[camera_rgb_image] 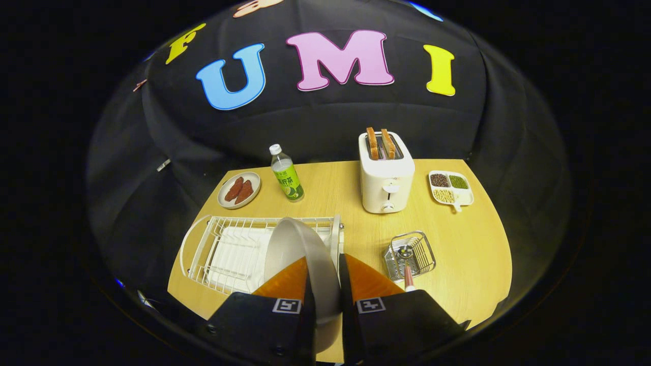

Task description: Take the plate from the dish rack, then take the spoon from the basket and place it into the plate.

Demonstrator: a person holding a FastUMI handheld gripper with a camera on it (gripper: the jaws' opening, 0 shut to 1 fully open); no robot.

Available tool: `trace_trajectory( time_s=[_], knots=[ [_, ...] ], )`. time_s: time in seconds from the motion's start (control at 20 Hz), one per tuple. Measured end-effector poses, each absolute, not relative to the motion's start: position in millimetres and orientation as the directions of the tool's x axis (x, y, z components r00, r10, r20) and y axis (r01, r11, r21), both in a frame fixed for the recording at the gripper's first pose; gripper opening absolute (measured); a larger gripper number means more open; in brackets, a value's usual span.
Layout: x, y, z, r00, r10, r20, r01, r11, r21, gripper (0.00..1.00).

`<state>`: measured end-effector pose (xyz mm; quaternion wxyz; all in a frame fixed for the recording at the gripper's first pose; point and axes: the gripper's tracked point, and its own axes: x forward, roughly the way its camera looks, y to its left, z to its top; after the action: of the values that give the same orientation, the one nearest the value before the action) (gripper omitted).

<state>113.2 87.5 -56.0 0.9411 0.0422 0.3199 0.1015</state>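
Note:
My gripper (324, 277) is shut on the rim of a grey-white plate (297, 249), which stands on edge between the fingers, above the right end of the white wire dish rack (224, 251). The plate leans toward the rack and hides part of it. Right of the fingers a small wire basket (409, 254) sits on the wooden table, with a spoon (407, 264) standing in it, its handle sticking out toward me.
Beyond the rack are a small plate with reddish food (239, 189), a green-labelled bottle (287, 175), a white toaster (385, 173) with two bread slices, and a divided dish of beans (450, 187). Bare tabletop (468, 254) lies right of the basket.

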Motion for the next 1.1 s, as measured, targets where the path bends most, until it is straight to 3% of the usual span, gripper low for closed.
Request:
trace_trajectory(
  time_s=[0.2, 0.5, 0.75, 1.1],
  knots=[
    [71, 59, -65, 0.756, 0.254, -0.603, -0.196, 0.967, 0.162, 0.24],
    [22, 4, -90, 0.736, 0.252, -0.629, -0.133, 0.964, 0.232, 0.25],
    [13, -36, -133, 0.704, 0.240, -0.668, -0.063, 0.959, 0.278, 0.24],
    [29, -59, -216, 0.628, 0.300, -0.718, -0.090, 0.945, 0.316, 0.25]
  ],
)
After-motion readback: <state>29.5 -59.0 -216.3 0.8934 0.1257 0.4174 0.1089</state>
